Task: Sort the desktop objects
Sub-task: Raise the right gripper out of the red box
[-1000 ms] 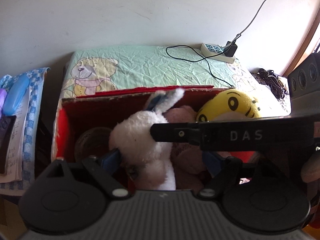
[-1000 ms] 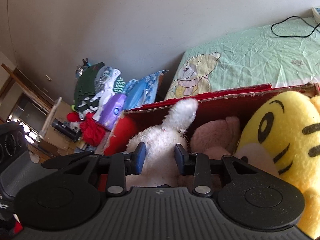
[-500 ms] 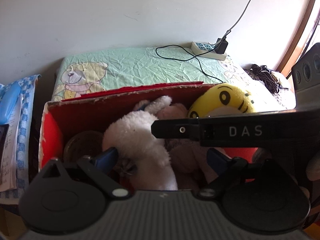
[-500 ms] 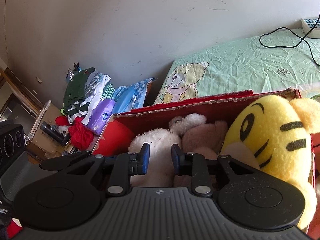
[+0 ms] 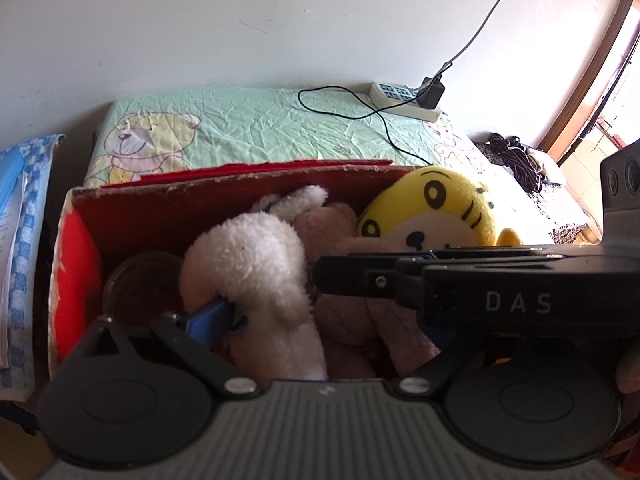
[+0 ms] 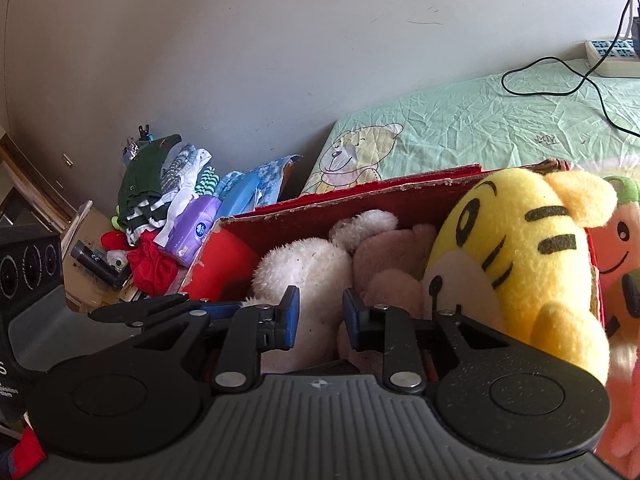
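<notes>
Background: we see a pale wall behind a green bear-print sheet (image 5: 248,128) with a power strip (image 5: 404,98).
Box: our red cardboard box (image 5: 208,194) holds a white plush (image 5: 248,256), pink plush (image 5: 344,240) and yellow tiger plush (image 5: 436,208).
Left tongs (image 5: 320,320): spread wide, blue pad against the white plush.
Right tongs (image 6: 318,316): narrow gap, white plush between the pads; we cannot tell if they pinch it.

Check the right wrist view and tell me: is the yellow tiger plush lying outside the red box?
No. The yellow tiger plush sits inside the red box, at its right end.
</notes>
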